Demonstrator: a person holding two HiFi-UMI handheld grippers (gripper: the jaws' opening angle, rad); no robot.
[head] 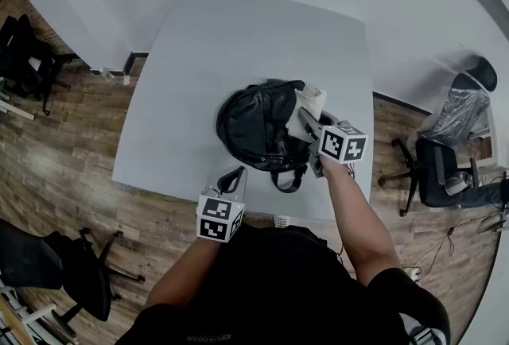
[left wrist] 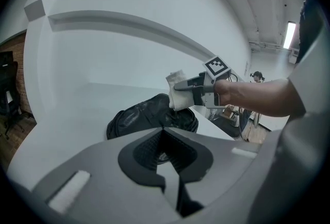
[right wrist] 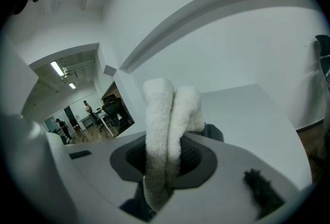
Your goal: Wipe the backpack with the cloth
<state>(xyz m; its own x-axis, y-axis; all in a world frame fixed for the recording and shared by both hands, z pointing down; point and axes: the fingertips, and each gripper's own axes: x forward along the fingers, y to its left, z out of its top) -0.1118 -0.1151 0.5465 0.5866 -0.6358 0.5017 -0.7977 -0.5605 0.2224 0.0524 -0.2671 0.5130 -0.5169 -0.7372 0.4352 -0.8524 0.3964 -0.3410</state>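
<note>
A black backpack lies on the white table, toward its front right. My right gripper is shut on a folded white cloth, which rests against the backpack's right upper side. In the right gripper view the cloth stands up between the jaws. My left gripper hovers at the table's front edge, just in front of the backpack, jaws together and holding nothing. From the left gripper view I see the backpack, the cloth and the right gripper beyond.
Black office chairs stand on the wooden floor at the right, far left and near left. A white wall runs behind the table. Bare table surface extends left of and behind the backpack.
</note>
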